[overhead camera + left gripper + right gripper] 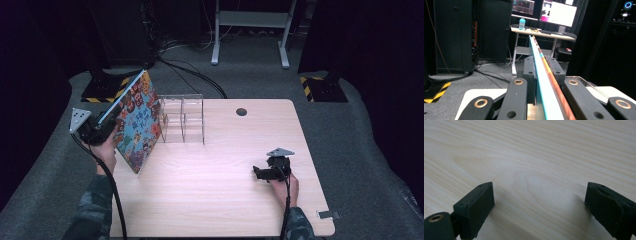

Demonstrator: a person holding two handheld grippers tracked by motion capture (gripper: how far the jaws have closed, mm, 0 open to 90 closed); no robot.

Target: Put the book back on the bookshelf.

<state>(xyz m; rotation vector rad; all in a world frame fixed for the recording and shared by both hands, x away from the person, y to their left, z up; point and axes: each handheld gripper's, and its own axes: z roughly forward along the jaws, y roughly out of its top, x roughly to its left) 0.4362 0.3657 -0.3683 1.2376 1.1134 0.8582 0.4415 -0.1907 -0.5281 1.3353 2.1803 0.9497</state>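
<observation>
High view: the thin, colourfully illustrated picture book point(139, 122) is held tilted above the pale wooden counter point(215, 200), beside the clear acrylic divided rack point(182, 119), clamped edgewise in the left claw point(102, 125), presumably for slotting in; the right claw point(262, 173) is rested apart, unladen.

The picture book point(138, 120) is a thin, flat volume with a busy, many-coloured cover of small cartoon-like figures and a pale blue edge. It stands tilted on one lower corner at the left side of the worktop point(220, 185), its top leaning away to the left. Seen along its edge point(541, 75), it looks closed, though the pages are hard to make out.
</observation>
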